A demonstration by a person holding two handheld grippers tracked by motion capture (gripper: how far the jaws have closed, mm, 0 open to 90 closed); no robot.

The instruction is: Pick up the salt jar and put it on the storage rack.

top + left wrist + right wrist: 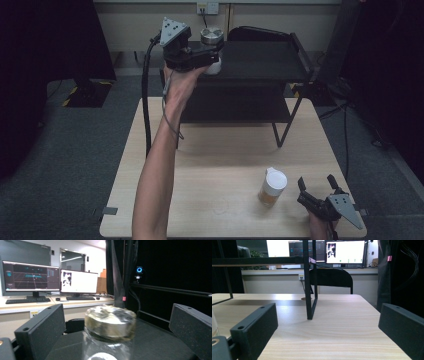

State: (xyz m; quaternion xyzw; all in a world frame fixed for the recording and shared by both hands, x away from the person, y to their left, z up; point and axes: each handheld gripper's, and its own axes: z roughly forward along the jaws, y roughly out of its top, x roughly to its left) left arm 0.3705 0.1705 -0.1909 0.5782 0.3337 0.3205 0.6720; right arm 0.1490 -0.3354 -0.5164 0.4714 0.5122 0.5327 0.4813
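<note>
A glass jar with a metal lid (212,35) stands on the top shelf of a black rack (265,62). My left gripper (214,51) is held up at it, open, with a jaw on either side. In the left gripper view the jar (110,322) sits between the two wide-apart jaws, and neither pad touches it. A second jar (272,187) with a white lid and amber contents stands on the wooden table (210,165) at the front right. My right gripper (316,181) rests just right of it, open, with nothing between its jaws (325,322).
The rack has a lower shelf (235,105) and thin legs; one leg (310,290) stands ahead of my right gripper. A black chair (332,277) is behind the table. Monitors (50,277) line a desk beyond.
</note>
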